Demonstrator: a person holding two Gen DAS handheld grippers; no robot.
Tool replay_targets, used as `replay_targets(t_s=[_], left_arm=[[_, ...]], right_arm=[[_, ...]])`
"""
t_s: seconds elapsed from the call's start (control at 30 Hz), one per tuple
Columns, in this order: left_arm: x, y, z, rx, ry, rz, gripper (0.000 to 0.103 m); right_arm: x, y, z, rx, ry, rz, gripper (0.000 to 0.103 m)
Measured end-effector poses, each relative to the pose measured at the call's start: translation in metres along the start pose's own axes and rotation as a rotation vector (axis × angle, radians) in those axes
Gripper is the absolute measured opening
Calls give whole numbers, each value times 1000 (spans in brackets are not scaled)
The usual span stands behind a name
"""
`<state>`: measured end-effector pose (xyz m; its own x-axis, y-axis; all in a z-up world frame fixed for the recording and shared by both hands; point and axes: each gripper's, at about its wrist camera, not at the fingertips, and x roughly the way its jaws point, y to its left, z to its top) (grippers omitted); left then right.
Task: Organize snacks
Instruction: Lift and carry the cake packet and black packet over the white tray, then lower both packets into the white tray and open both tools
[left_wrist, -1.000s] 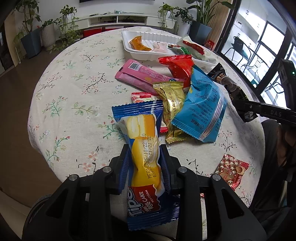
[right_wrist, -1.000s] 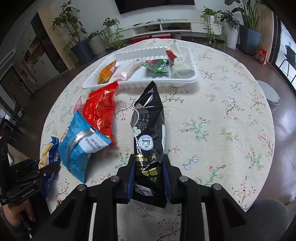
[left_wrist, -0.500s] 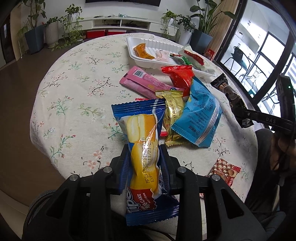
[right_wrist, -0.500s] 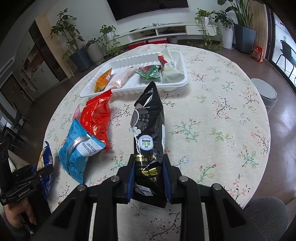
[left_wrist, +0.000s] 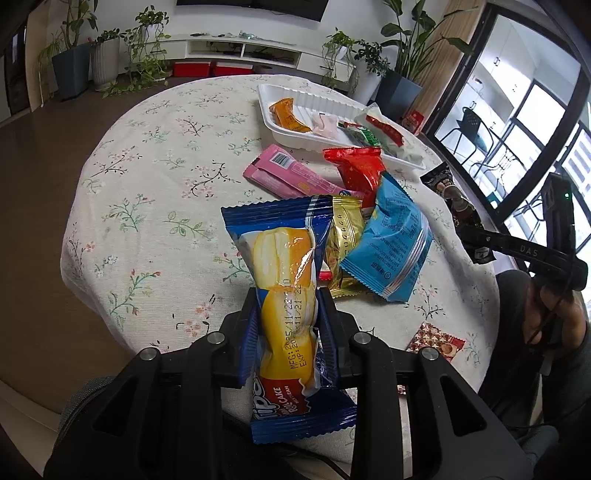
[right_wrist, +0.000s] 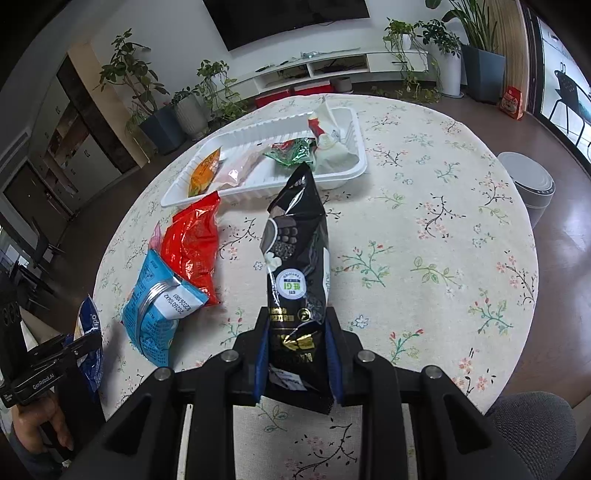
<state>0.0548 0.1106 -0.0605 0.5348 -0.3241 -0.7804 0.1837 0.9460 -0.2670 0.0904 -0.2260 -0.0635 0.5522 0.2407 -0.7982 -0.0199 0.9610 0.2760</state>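
My left gripper (left_wrist: 288, 306) is shut on a blue and yellow roll cake packet (left_wrist: 284, 266), held above the near edge of the round table. My right gripper (right_wrist: 297, 325) is shut on a black snack packet (right_wrist: 297, 251), held above the table's middle. A white tray (left_wrist: 280, 131) at the far side, also in the right wrist view (right_wrist: 255, 192), holds several small snacks. Red (left_wrist: 356, 170), light blue (left_wrist: 391, 236), gold (left_wrist: 341, 240) and pink (left_wrist: 288, 177) packets lie on the floral cloth between me and the tray.
A small red patterned packet (left_wrist: 436, 341) lies near the table's right edge. A grey chair (right_wrist: 532, 428) stands close at the lower right. Potted plants (right_wrist: 159, 107) and a low white TV shelf (right_wrist: 332, 70) line the far wall.
Both grippers have risen and pulled back a little with their packets still held. The table and tray look smaller and farther away.
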Motion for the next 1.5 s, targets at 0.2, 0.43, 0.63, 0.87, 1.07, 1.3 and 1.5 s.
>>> replay_targets(t_s=[0.2,0.43,0.63,0.87,1.07,1.3,1.5], left_arm=[[-15,3,13,-14,-33,-26,27],[-31,3,63,22,-89,-59,27],[-27,-8,142,89,-135,-77,27],[23,-38,234,182,-81,-89,27],[87,-44,286,168,-5,-90,27],[163,-34,300,135,96,-67,27],[198,-37,286,164,141,-39,28]], right_arm=[[-7,-6,4,11,-19,0,29],[-21,-31,28,62,-68,-17,29],[-36,-45,68,73,-133,-41,29],[-30,-28,134,43,-179,4,29],[10,2,175,6,-143,47,29],[74,32,191,-76,-44,13,29],[113,32,183,-78,32,-19,29]])
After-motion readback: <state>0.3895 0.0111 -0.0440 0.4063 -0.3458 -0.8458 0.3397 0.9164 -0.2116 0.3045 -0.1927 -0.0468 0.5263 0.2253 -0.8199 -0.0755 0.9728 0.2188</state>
